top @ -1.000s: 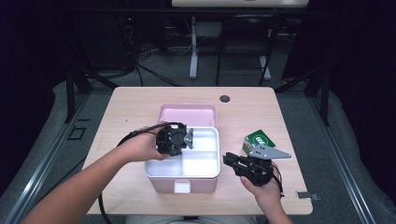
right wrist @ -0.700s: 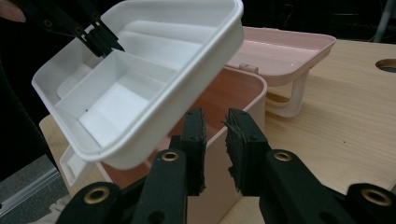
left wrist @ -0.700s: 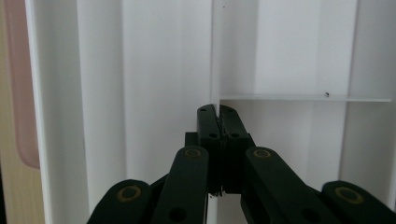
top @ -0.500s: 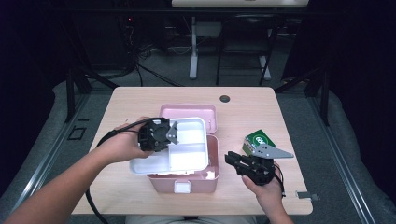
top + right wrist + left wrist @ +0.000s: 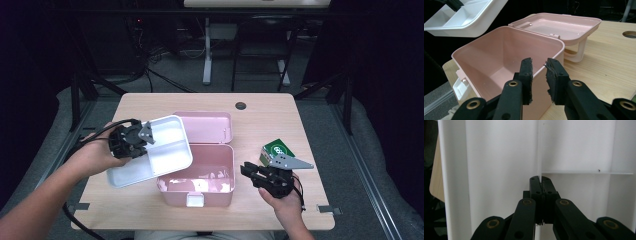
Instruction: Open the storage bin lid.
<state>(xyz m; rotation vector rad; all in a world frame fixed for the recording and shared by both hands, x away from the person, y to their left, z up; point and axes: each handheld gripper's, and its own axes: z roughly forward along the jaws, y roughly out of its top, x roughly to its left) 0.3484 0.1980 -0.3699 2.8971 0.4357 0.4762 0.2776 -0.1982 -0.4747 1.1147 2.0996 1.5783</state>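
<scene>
Between our left gripper's [image 5: 541,185] jaws, pressed together, ran the thin centre divider of the white compartment tray [image 5: 165,150], which we held lifted and tilted. From above, that gripper [image 5: 142,137] sat at the tray's left side, with the tray's far edge overhanging the open pink lunch box [image 5: 200,167] to its right. Our right gripper [image 5: 539,72] pointed at the box's [image 5: 499,55] near wall, jaws a narrow gap apart and clamping nothing. The box's flipped-back lid [image 5: 559,25] lay beyond it on the wooden table [image 5: 609,57]. Just behind that gripper [image 5: 250,172] in the high view lay a green packet [image 5: 279,148].
</scene>
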